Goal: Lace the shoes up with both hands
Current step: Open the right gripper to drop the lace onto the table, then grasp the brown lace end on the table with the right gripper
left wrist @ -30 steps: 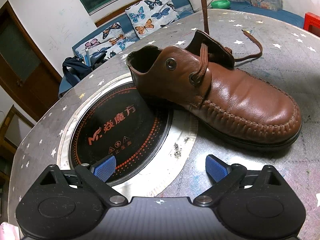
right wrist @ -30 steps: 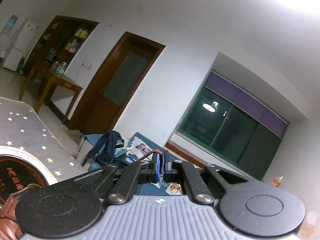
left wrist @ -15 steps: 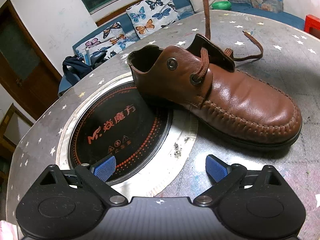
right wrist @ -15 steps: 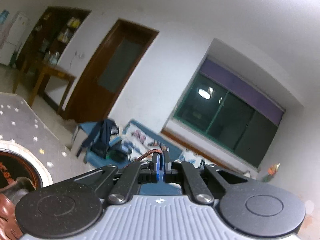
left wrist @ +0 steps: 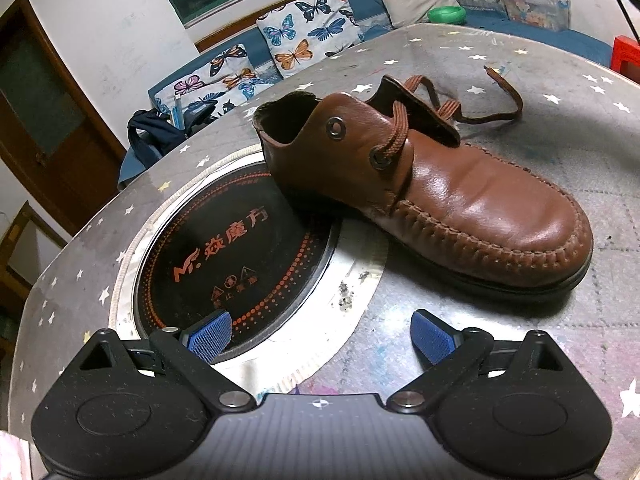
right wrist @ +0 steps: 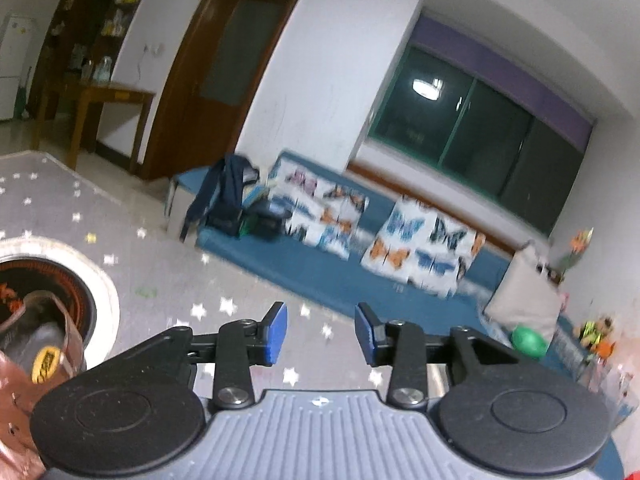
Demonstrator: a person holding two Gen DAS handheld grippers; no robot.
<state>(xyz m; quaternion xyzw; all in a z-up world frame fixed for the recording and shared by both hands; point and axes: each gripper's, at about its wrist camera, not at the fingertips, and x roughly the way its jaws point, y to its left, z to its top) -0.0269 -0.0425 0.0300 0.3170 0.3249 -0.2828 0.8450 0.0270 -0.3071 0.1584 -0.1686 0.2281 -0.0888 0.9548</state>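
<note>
Lace (left wrist: 401, 133) dropped slack, right tool (right wrist: 321, 335) just opened

The black round cooktop (left wrist: 224, 264) set into the table bears an orange logo that reads roughly "M" followed by the Chinese characters 焱魔方, with small warning symbols and tiny unreadable characters beneath, while a yellow label (right wrist: 47, 362) inside the shoe (right wrist: 36, 360) is too blurred to read.

Brown leather shoe (left wrist: 440, 188) lies upright on table, its lace (left wrist: 472, 108) seemingly slack.
</note>
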